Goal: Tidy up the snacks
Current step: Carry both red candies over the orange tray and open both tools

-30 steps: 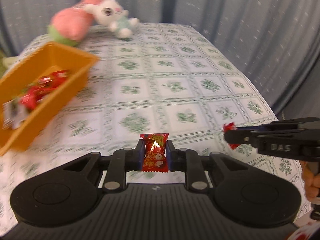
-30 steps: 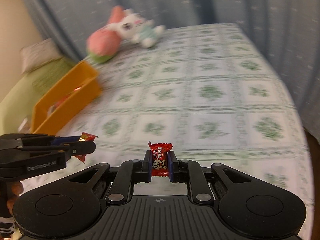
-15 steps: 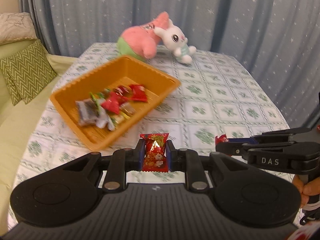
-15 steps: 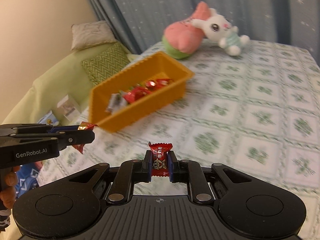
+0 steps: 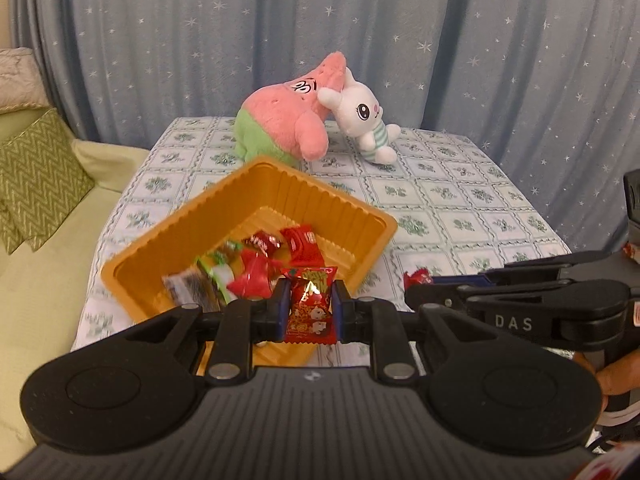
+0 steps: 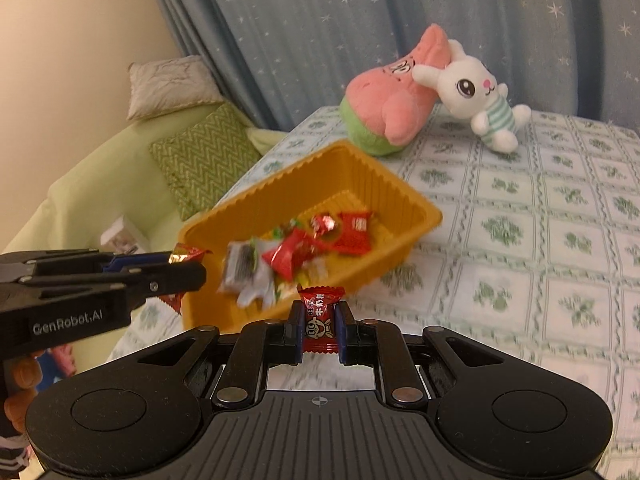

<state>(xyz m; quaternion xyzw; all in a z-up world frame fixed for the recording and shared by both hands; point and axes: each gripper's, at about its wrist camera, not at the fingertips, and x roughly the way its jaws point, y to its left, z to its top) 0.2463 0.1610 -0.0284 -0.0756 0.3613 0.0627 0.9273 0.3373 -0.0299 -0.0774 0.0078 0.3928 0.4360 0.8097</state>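
Observation:
An orange tray (image 5: 224, 208) (image 6: 404, 196) stands on the patterned tablecloth and holds several wrapped snacks (image 5: 256, 272) (image 6: 304, 248). My left gripper (image 5: 308, 312) is shut on a red snack packet (image 5: 310, 304) at the tray's near edge; it also shows in the right wrist view (image 6: 188, 256). My right gripper (image 6: 320, 320) is shut on a small red candy (image 6: 320, 316) just short of the tray's near wall; it also shows in the left wrist view (image 5: 420, 284), right of the tray.
A pink plush (image 5: 292, 120) (image 6: 392, 108) and a white bunny plush (image 5: 364, 120) (image 6: 476, 92) lie at the table's far end. A green sofa with cushions (image 5: 36, 176) (image 6: 200, 156) stands left of the table (image 5: 460, 200). Blue starred curtains hang behind.
Both grippers have swung left and closed in on the orange tray, each still holding its snack. The tray now sits right in front of both.

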